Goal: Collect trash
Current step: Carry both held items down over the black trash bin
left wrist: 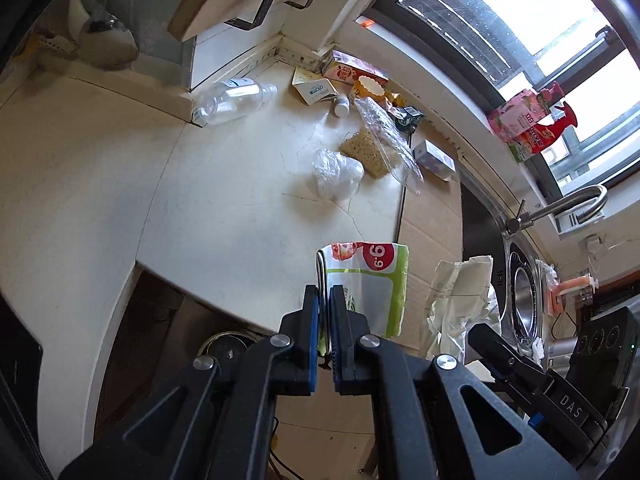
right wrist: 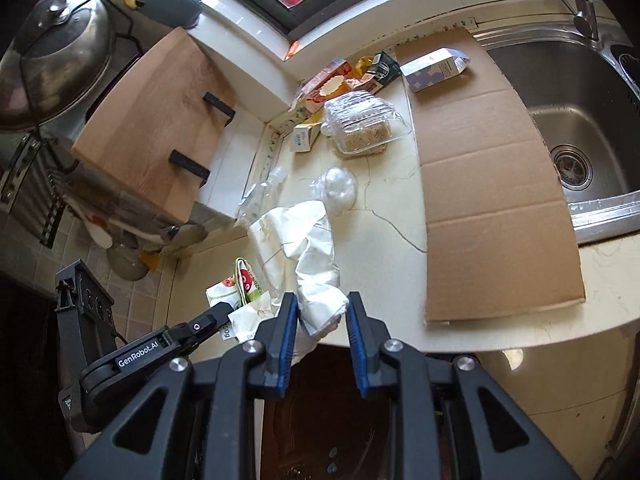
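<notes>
My left gripper [left wrist: 324, 300] is shut on a green, white and red food wrapper [left wrist: 372, 284], held above the counter's front edge; it also shows in the right wrist view [right wrist: 236, 284]. My right gripper [right wrist: 322, 308] is shut on a crumpled white bag [right wrist: 304, 248], also seen in the left wrist view [left wrist: 460, 292]. Trash lies at the back of the counter: a clear plastic bottle [left wrist: 232, 100], a crumpled clear film [left wrist: 336, 172], a clear tray with noodles [right wrist: 360, 124], small cartons [left wrist: 316, 90] and a blue-white carton [right wrist: 434, 68].
A flat cardboard sheet [right wrist: 492, 184] lies on the cream counter [left wrist: 220, 200] beside the steel sink [right wrist: 580, 120] and tap [left wrist: 560, 204]. A wooden board [right wrist: 152, 120] leans at the back left by a steel pot [right wrist: 56, 52]. Bottles [left wrist: 532, 124] stand on the window sill.
</notes>
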